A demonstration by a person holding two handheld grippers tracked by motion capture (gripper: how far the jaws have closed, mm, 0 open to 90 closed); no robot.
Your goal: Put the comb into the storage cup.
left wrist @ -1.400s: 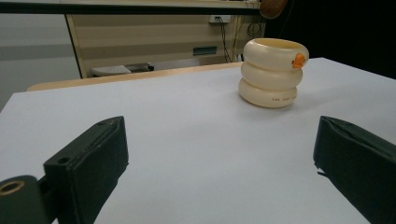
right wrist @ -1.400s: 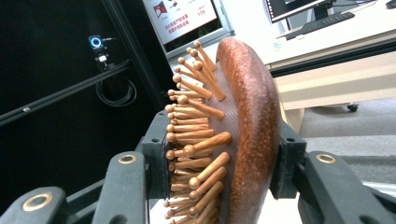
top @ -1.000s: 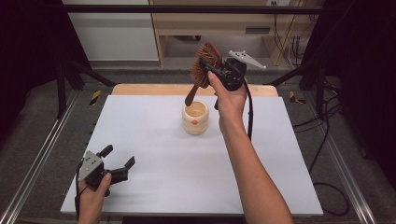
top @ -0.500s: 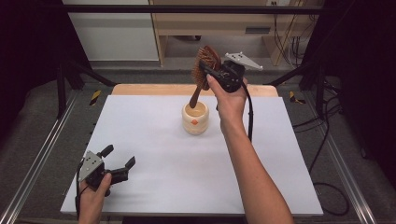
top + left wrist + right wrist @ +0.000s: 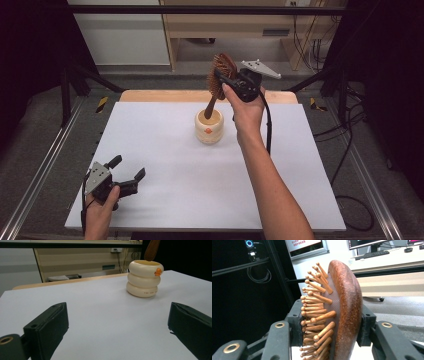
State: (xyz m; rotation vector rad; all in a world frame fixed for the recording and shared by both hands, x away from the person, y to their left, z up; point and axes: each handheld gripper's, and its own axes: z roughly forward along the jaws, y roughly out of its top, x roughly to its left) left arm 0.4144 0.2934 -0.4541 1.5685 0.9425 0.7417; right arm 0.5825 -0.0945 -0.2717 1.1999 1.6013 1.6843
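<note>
The right tongs (image 5: 231,82), upper centre of the high view, pinch the wooden hairbrush (image 5: 220,75) by its head. Over the last second its handle has swung down into the cream cup (image 5: 209,127), so release looks close. The left tongs (image 5: 127,176), spread, rest lower left on the bare white counter (image 5: 175,165); nothing obstructs.

The right gripper (image 5: 226,80) is held raised at the end of an outstretched forearm, jaws clamped, while the left gripper (image 5: 127,172) is kept low, jaws spread wide.
</note>
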